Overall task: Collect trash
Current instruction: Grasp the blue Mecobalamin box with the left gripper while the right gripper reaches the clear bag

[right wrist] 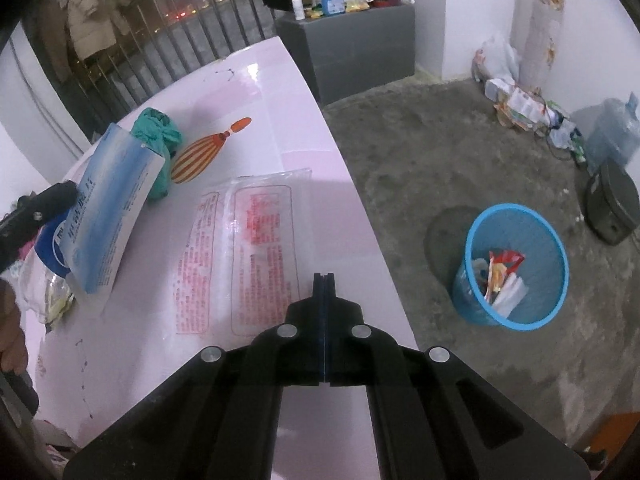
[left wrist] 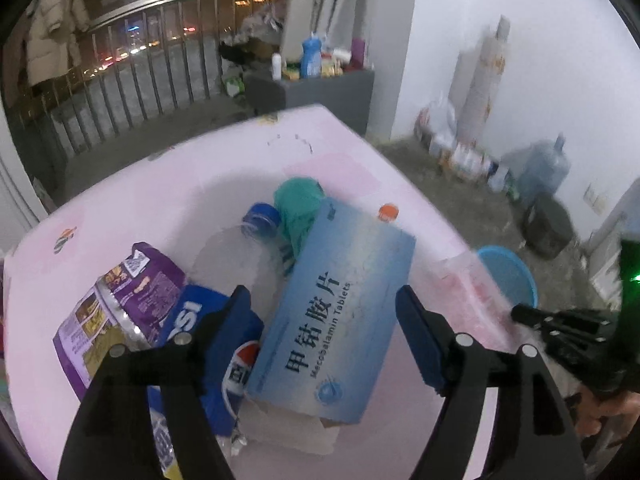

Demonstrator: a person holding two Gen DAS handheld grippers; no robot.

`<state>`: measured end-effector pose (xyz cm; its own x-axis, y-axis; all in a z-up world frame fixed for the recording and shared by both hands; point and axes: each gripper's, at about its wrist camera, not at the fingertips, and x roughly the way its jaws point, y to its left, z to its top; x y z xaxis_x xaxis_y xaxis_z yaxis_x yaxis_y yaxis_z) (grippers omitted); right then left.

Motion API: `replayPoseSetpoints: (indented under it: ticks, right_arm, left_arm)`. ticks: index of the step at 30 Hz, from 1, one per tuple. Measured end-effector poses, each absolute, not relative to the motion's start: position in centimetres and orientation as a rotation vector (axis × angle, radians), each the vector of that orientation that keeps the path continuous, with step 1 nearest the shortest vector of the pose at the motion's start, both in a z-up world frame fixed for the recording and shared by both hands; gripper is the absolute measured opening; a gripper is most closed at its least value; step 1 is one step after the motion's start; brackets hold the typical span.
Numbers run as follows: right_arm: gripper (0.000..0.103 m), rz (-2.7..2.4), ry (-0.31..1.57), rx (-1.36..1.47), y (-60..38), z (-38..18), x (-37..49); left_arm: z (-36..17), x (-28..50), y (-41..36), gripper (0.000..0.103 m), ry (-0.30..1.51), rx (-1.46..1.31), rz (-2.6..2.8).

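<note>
A blue tablet box (left wrist: 332, 312) lies tilted on a pile of trash on the pink table (left wrist: 160, 200); it also shows in the right wrist view (right wrist: 108, 204). My left gripper (left wrist: 324, 296) is open, its blue fingers on either side of the box, not closed on it. Around the box lie a clear bottle with a blue cap (left wrist: 240, 256), a Pepsi wrapper (left wrist: 192, 320), a purple snack bag (left wrist: 120, 304) and a green crumpled bag (left wrist: 300, 204). My right gripper (right wrist: 324, 280) is shut and empty, above a clear plastic bag with red print (right wrist: 248, 248).
A blue mesh trash basket (right wrist: 516, 264) holding several wrappers stands on the concrete floor right of the table. A grey cabinet (right wrist: 352, 48) with bottles stands behind. A black case (right wrist: 612, 204), a water jug (right wrist: 612, 128) and clutter line the wall.
</note>
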<state>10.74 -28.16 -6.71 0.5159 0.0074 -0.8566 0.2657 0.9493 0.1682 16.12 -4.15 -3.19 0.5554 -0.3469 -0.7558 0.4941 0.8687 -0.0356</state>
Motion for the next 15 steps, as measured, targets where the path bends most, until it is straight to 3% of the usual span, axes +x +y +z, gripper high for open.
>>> replayPoseSetpoints:
  ticks: [10, 15]
  right_arm:
    - [0.000, -0.125, 1.019, 0.316, -28.6, -6.5, 9.7]
    - [0.000, -0.080, 1.015, 0.326, -28.4, -6.4, 9.2]
  left_arm:
    - [-6.9, 12.9, -5.0, 0.073, 1.092, 0.121, -0.695]
    - [-7.1, 11.6, -4.0, 0.073, 1.084, 0.055, -0.682]
